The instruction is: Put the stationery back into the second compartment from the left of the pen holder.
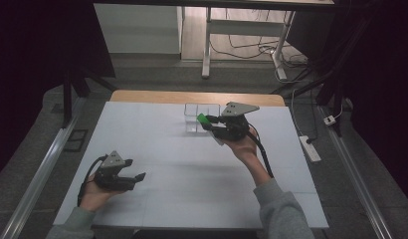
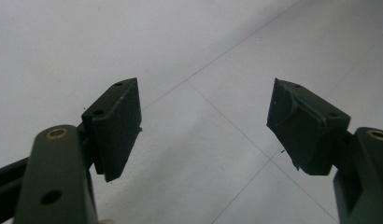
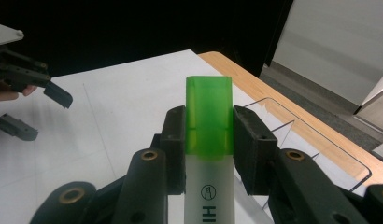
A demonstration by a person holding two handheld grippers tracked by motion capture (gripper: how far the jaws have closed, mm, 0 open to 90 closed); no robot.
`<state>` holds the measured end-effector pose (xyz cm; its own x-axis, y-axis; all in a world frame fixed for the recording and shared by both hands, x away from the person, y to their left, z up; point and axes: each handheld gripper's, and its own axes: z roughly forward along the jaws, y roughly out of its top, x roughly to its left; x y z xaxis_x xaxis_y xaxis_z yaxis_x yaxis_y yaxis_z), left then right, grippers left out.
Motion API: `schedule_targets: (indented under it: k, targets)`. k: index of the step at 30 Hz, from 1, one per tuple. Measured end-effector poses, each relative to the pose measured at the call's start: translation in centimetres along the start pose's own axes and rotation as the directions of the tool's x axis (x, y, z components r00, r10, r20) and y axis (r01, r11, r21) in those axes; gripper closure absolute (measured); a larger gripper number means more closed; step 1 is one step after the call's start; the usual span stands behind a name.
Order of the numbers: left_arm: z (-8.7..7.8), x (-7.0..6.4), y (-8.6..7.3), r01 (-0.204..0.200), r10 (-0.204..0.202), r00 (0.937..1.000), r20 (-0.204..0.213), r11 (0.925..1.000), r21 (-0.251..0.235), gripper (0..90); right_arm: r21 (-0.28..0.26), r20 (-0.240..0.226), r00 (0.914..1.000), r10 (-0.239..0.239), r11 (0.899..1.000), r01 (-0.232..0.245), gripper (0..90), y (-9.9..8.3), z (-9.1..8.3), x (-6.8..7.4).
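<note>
Nearest the person, the left gripper (image 1: 123,175) is hovering low over the white tabletop (image 1: 192,194), its fingers (image 2: 116,126) spread wide and empty. Farther out, the right gripper (image 3: 209,140) is clamping a white highlighter pen with a translucent green cap (image 3: 208,122) just beside the clear plastic compartment box (image 1: 196,115); the step in hand looks like dropping it in, so tilting the cap down over one compartment before releasing seems wise. Beyond the wooden table edge (image 1: 192,96), grey flooring, metal table legs and loose cables are lying.
</note>
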<state>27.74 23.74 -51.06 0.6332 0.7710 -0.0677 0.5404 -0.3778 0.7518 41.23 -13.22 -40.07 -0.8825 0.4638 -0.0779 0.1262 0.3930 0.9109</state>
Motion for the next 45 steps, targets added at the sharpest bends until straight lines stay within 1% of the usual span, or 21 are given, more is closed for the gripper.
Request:
schedule_targets:
  k: [2,5,6,8,16,19,20,22,25,29,34,36,38,40,44,45]
  targets:
    - [0.0,0.1,0.0,0.000,0.000,1.0000,0.000,1.0000,0.000,26.3,0.002,0.008,1.0000,-0.001,1.000,0.001,65.9,0.0,0.3,-0.2]
    - [-0.1,0.1,-0.1,0.001,-0.001,1.0000,0.001,1.0000,-0.001,26.3,0.002,0.018,0.9998,0.010,1.000,-0.010,65.9,0.3,0.6,-0.4]
    - [-0.1,0.1,-0.1,0.001,-0.001,1.0000,0.001,1.0000,0.000,26.3,0.005,0.028,0.9995,0.015,1.000,-0.016,65.9,0.4,0.7,-0.5]
    - [0.0,0.1,-0.1,0.000,0.000,1.0000,0.001,1.0000,0.000,26.3,-0.004,0.026,0.9994,0.021,1.000,-0.021,65.9,0.6,0.9,-0.8]
    - [0.1,0.1,-0.1,-0.001,0.001,1.0000,0.005,1.0000,0.006,26.3,0.000,0.042,0.9987,0.030,1.000,-0.030,65.9,1.4,1.7,-1.7]
    - [0.1,0.1,-0.1,-0.002,0.002,1.0000,0.007,1.0000,0.008,26.3,-0.010,0.043,0.9984,0.037,0.999,-0.036,65.9,1.7,2.0,-2.0]
    - [0.1,0.1,-0.1,-0.002,0.002,1.0000,0.007,1.0000,0.009,26.3,-0.011,0.045,0.9984,0.034,0.999,-0.033,65.9,1.8,2.0,-2.2]
    - [0.2,0.1,-0.2,-0.002,0.002,1.0000,0.005,1.0000,0.009,26.3,-0.014,0.047,0.9980,0.042,0.999,-0.041,65.9,2.0,2.2,-2.4]
    - [0.0,0.0,-0.1,-0.011,0.011,0.9999,-0.006,0.9999,-0.003,26.7,-0.014,0.052,0.9975,0.048,0.999,-0.047,65.9,2.2,2.6,-2.7]
    - [0.0,0.1,-0.2,-0.008,0.008,1.0000,-0.003,0.9999,-0.006,26.9,-0.006,0.072,0.9965,0.043,0.999,-0.043,65.9,2.4,3.2,-3.1]
    - [0.1,0.0,-0.1,-0.009,0.009,1.0000,0.003,1.0000,0.001,26.9,-0.005,0.085,0.9951,0.051,0.999,-0.051,65.8,2.7,3.9,-3.8]
    - [0.2,0.0,-0.1,-0.010,0.010,0.9999,0.005,0.9999,0.002,26.8,-0.021,0.089,0.9942,0.060,0.998,-0.058,65.9,2.7,4.1,-4.1]
    - [0.1,0.1,-0.1,-0.007,0.007,1.0000,0.005,1.0000,-0.001,26.8,-0.030,0.106,0.9921,0.068,0.997,-0.065,65.9,2.7,4.3,-4.3]
    - [0.1,0.1,-0.1,-0.005,0.005,1.0000,0.006,1.0000,-0.004,26.8,-0.036,0.106,0.9913,0.078,0.997,-0.074,65.8,2.6,4.6,-4.5]
    - [0.1,0.2,-0.2,-0.006,0.006,0.9999,0.008,1.0000,-0.002,26.8,-0.045,0.098,0.9917,0.084,0.996,-0.079,65.8,2.5,5.2,-4.8]
    - [0.1,0.2,-0.2,-0.006,0.006,0.9999,0.008,1.0000,-0.001,26.8,-0.040,0.100,0.9916,0.082,0.996,-0.078,65.8,2.5,5.4,-4.9]
